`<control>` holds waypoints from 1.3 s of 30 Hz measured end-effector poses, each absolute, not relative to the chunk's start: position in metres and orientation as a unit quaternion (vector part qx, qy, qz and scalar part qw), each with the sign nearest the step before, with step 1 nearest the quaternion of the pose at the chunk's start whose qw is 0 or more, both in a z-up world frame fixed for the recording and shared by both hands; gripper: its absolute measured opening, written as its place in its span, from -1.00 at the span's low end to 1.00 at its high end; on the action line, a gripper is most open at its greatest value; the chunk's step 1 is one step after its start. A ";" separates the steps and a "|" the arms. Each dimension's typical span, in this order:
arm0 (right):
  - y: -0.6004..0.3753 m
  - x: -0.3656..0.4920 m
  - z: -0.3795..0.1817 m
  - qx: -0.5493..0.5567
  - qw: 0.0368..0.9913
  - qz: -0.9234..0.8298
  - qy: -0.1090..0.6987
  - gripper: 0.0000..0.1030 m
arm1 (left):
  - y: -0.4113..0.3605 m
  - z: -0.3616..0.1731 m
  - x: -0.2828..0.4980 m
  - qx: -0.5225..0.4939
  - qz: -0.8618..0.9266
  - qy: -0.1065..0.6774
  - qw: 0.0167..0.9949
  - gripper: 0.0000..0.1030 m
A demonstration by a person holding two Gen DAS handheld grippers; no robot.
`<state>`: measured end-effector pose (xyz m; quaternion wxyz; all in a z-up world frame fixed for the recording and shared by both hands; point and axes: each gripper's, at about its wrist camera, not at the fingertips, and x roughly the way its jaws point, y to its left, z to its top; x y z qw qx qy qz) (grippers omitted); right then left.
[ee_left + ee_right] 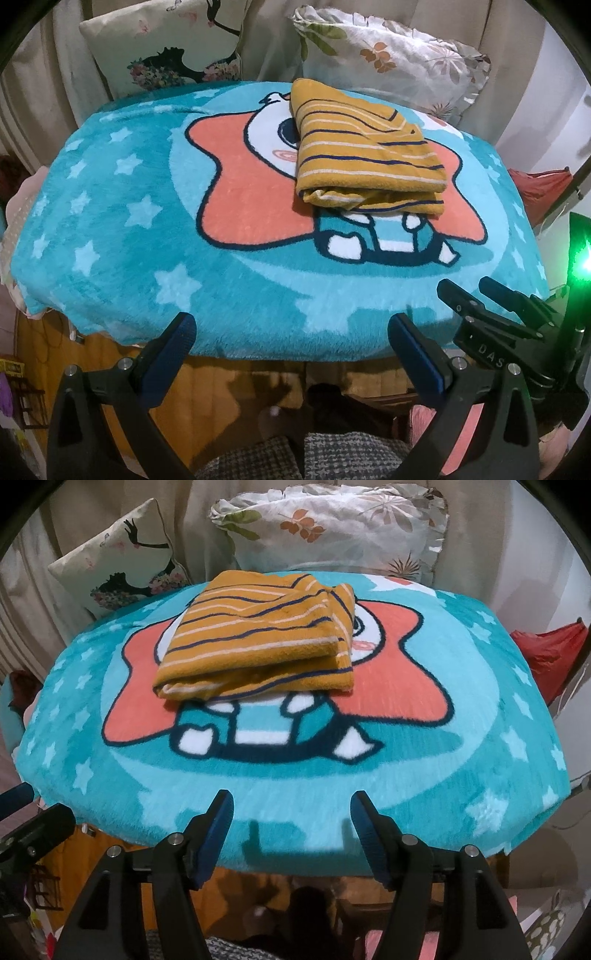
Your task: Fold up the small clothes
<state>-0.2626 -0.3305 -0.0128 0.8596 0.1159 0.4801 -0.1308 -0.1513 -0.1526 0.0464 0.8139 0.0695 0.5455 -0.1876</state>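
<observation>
A mustard-yellow garment with navy and white stripes (365,147) lies folded in a thick rectangle on the far middle of a teal cartoon blanket (129,221). It also shows in the right wrist view (258,638) on the same blanket (461,738). My left gripper (291,325) is open and empty at the blanket's near edge, well short of the garment. My right gripper (291,805) is open and empty at the near edge too. The right gripper also shows in the left wrist view (480,291), to the right of the left one.
A cushion with a dark figure print (166,44) and a floral cushion (388,55) lean against the curtain behind the blanket. A red cloth (550,653) lies off the right edge. Orange wood (207,387) shows under the near edge.
</observation>
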 end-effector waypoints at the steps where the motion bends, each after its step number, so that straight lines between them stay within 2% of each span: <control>1: -0.332 -0.259 -0.014 0.116 0.859 -0.130 0.482 0.37 | -0.154 0.045 -0.149 0.068 -0.187 0.547 0.813 1.00; 28: -0.356 -0.204 -0.025 0.089 0.846 -0.134 0.509 0.40 | -0.183 0.013 -0.092 0.039 -0.182 0.594 0.782 1.00; 39: -0.382 -0.174 -0.023 0.063 0.843 -0.121 0.520 0.40 | -0.225 0.006 -0.056 0.034 -0.179 0.597 0.781 1.00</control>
